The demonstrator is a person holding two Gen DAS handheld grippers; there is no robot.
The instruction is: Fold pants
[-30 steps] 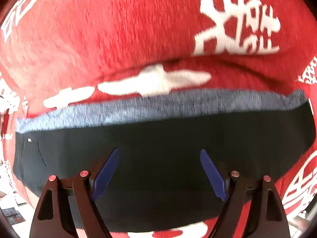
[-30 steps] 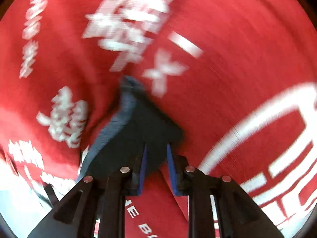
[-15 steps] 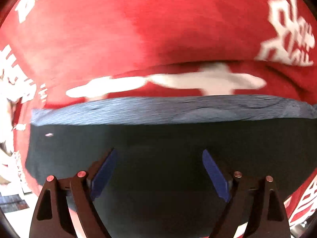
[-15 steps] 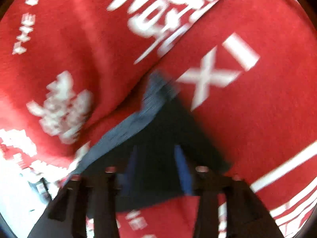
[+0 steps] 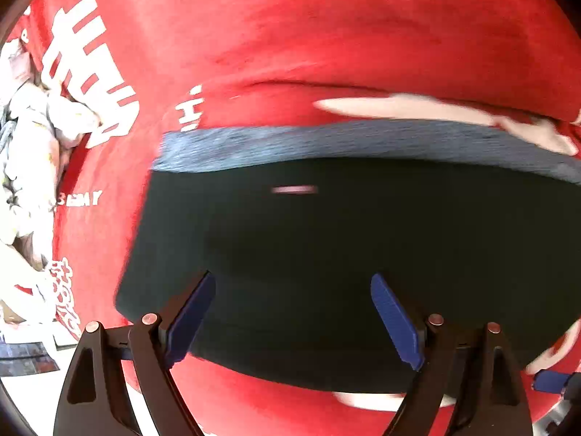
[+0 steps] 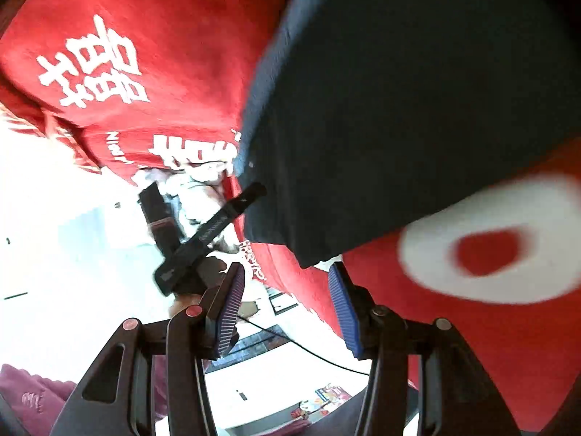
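Observation:
Dark folded pants [image 5: 326, 239] with a grey-blue waistband [image 5: 326, 141] lie flat on a red cloth [image 5: 290, 36] printed with white characters. My left gripper [image 5: 292, 321] hovers over the near part of the pants, pointing steeply down. It is wide open, with only flat fabric beneath it. In the right wrist view the pants [image 6: 399, 109] fill the upper right. My right gripper [image 6: 287, 309] is open. The pants' near corner [image 6: 308, 258] lies just beyond its blue pads [image 6: 345, 312], untouched by them.
A heap of crumpled white fabric [image 5: 29, 145] lies past the red cloth's left edge. In the right wrist view the other gripper's black frame [image 6: 203, 232] stands at the pants' edge. Bright floor [image 6: 54, 254], a thin cable [image 6: 308, 348] and a maroon garment [image 6: 29, 396] lie beyond the table.
My right gripper let go of the pants' corner, opened and swung away, so the room beyond the table shows. My left gripper slid sideways over the pants; their left edge came into view.

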